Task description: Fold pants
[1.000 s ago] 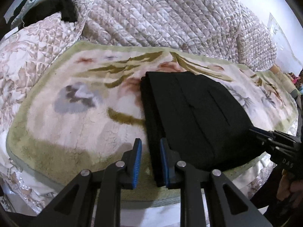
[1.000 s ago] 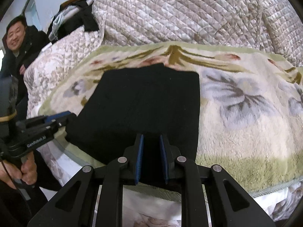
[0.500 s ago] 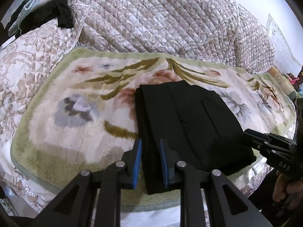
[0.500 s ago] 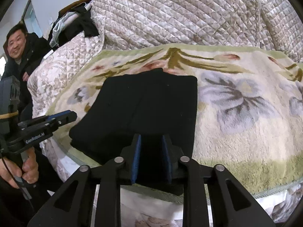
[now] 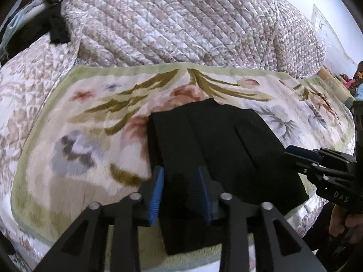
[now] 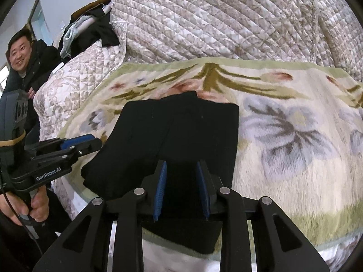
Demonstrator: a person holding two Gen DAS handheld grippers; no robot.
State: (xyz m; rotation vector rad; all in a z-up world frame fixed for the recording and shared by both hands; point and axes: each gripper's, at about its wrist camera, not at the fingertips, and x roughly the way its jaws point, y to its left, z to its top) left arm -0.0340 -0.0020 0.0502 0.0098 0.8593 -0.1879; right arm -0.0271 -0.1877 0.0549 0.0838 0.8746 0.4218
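Lying folded into a thick black block, the pants (image 5: 217, 149) are resting on the floral blanket (image 5: 74, 140) spread over the bed, with their near edge hanging slightly past the blanket's front border. Both tools are hovering at that near edge. The left hand-held gripper (image 5: 181, 195) is sitting with its blue pads apart, the pants' left corner showing between them, though I cannot tell whether the pads are touching cloth. The right hand-held gripper (image 6: 181, 190) is likewise spread wide over the right corner, clamped on nothing.

Judging from the neat stack, the folding is looking nearly complete. The risk is lying in the layers: a closing pad is likely to be catching only the top ply, and lifting it would be peeling the stack open. Dragging across the plush pile could also be skewing the fold, and the overhanging edge could be slipping off the bed.
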